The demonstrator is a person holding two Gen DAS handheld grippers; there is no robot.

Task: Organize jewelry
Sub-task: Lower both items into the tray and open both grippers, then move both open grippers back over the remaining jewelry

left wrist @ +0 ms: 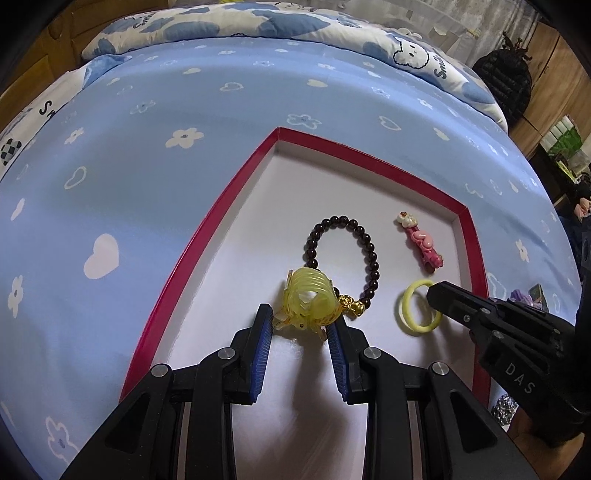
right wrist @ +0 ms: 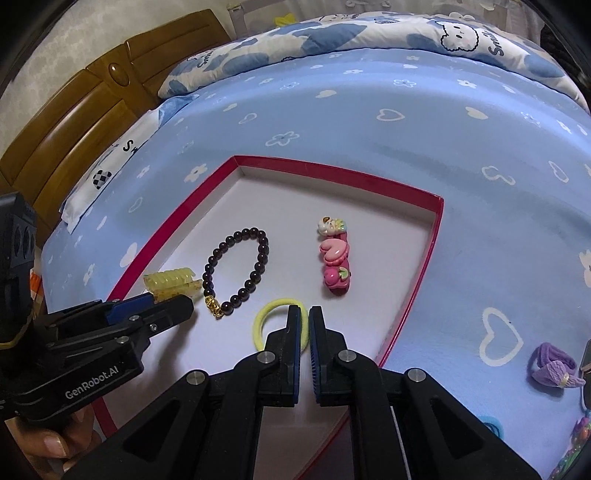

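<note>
A shallow red-rimmed tray (left wrist: 207, 236) (right wrist: 424, 273) with a white floor lies on the blue bedsheet. Inside it are a dark bead bracelet (left wrist: 364, 232) (right wrist: 263, 243) with a gold charm and a pink heart hair clip (left wrist: 423, 243) (right wrist: 332, 254). My left gripper (left wrist: 300, 317) (right wrist: 177, 306) is shut on a translucent yellow claw clip (left wrist: 306, 299) (right wrist: 168, 280), low over the tray floor beside the bracelet. My right gripper (right wrist: 304, 314) (left wrist: 434, 293) is shut on a yellow-green hair tie (right wrist: 260, 325) (left wrist: 406, 299), pinching its right side while the loop lies on the tray floor.
A purple scrunchie (right wrist: 554, 365) and some colourful pieces (right wrist: 576, 435) lie on the sheet right of the tray. A folded quilt (right wrist: 332, 33) is at the back, with a wooden headboard (right wrist: 74, 110) to the left. A person's hand (right wrist: 55, 443) holds the left gripper.
</note>
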